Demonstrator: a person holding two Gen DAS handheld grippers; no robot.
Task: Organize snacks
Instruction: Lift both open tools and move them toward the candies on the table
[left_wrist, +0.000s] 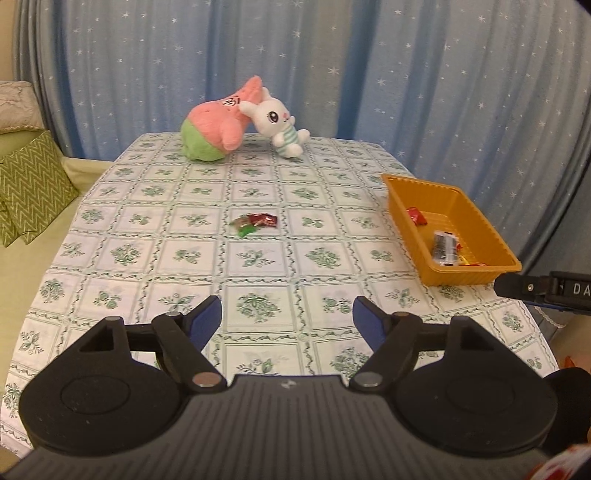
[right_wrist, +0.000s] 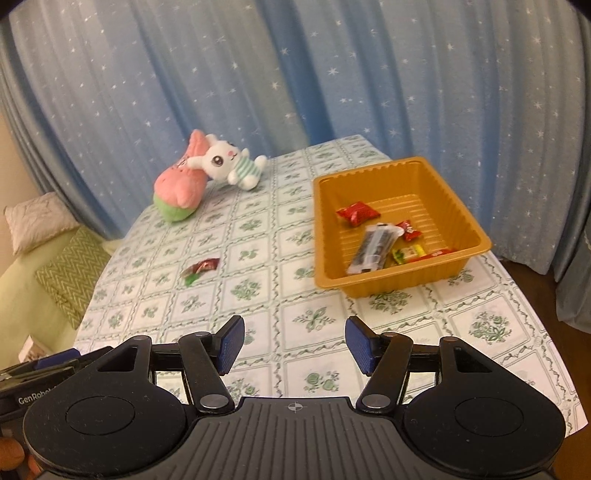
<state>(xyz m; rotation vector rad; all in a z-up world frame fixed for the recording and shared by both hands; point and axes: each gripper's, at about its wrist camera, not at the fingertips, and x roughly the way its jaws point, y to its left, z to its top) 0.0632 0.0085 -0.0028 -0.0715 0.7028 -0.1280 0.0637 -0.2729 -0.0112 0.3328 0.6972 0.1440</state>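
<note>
Hovering wide open and empty: left hand-held gripper (left_wrist: 287, 315), right hand-held gripper (right_wrist: 294, 345).

Pink-green plush (left_wrist: 216, 125) touching white bunny plush (left_wrist: 277, 125), far table edge; starry blue curtain (left_wrist: 369, 55) behind.

the left wrist view looks forward over its own open fingers (left_wrist: 287, 315), low above the near edge of the table (left_wrist: 207, 258), facing the blue star curtain (left_wrist: 369, 74). the right wrist view sits just beside it to the right, turned slightly left. both share the orange tray (right_wrist: 376, 284), the loose snack wrappers (right_wrist: 199, 268) and the plush toys (left_wrist: 236, 122).
</note>
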